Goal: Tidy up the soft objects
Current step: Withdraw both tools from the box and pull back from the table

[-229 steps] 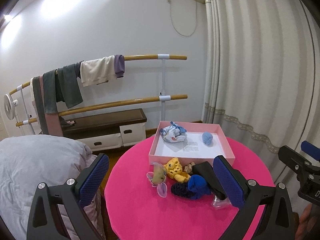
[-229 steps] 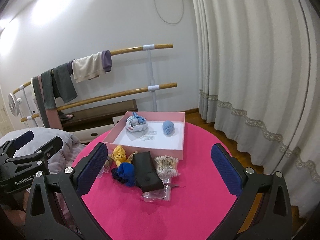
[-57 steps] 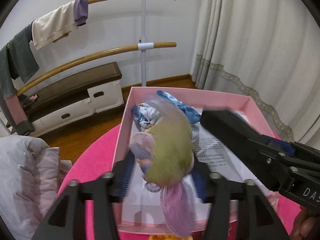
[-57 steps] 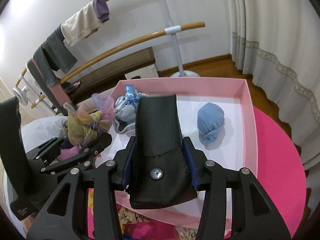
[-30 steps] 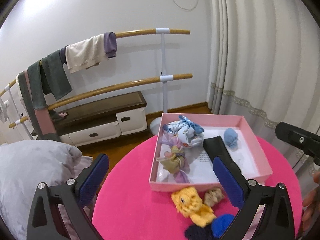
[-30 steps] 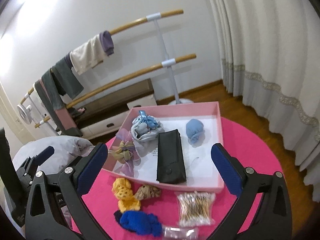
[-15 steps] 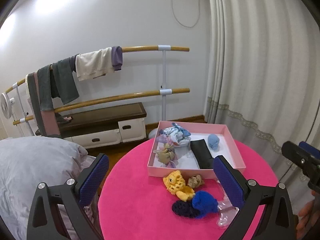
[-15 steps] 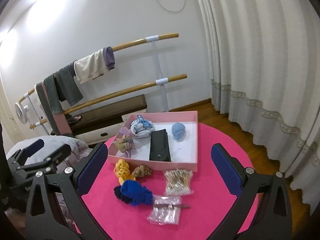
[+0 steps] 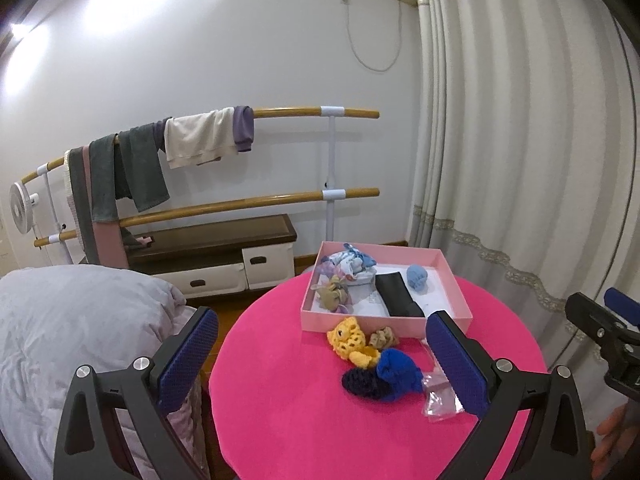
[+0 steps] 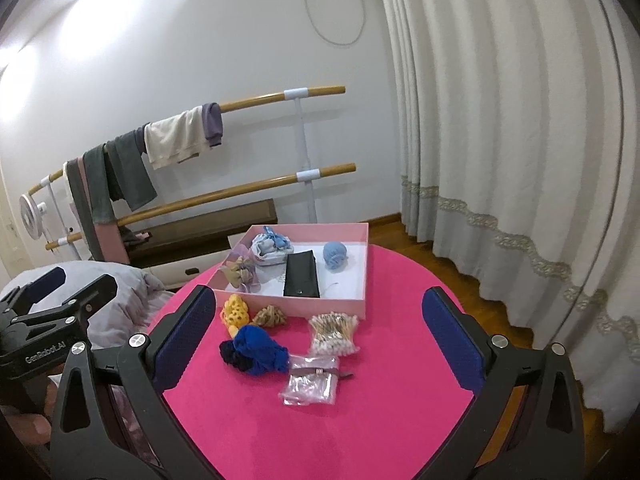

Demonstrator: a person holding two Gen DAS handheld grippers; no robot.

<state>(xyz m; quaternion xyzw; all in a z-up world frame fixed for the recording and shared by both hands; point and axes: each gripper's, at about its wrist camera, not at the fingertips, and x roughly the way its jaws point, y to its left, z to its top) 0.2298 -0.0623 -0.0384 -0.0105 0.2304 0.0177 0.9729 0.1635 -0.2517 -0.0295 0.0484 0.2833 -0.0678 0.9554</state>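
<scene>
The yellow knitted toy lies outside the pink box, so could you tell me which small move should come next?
Probably lower the open left gripper onto the yellow knitted toy: it lies on the pink tablecloth, nearest the pink box, and both grippers are empty.

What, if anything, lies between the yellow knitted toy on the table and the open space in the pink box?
Only the near wall of the pink box stands between them; the yellow knitted toy lies just outside it and must be lifted over. Both grippers are open and held back.

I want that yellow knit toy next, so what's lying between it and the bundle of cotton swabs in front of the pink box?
A small tan scrunchie sits between the yellow knit toy and the cotton swabs, seen in the right wrist view.
</scene>
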